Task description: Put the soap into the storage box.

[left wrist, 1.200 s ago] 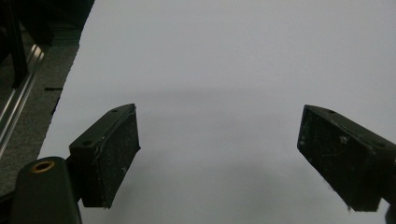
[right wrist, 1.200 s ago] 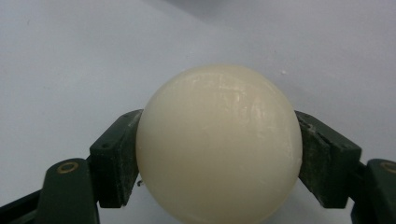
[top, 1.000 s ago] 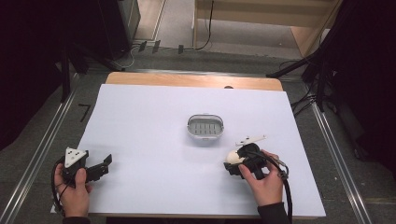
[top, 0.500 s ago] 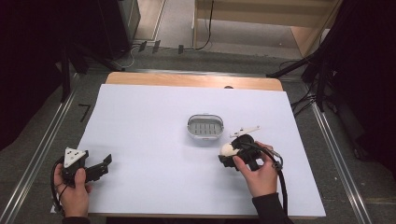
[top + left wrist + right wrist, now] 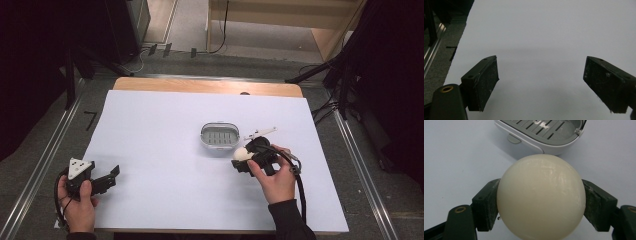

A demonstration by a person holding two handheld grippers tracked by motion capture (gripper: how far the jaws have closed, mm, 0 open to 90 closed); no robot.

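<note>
Right gripper (image 5: pixel 246 159) has carried the cream soap ball (image 5: pixel 541 197) in from the table's right side — jaws clamped on it, now just beside the slotted soap dish (image 5: pixel 220 136). Placement looks imminent. Left gripper (image 5: pixel 107 179) idle, jaws spread, holding nothing. Count: one ball, one dish, two grippers.

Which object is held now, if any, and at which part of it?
The right claw holds a cream oval soap, gripped at its two opposite sides around the middle. The left claw is open and holds nothing.
</note>
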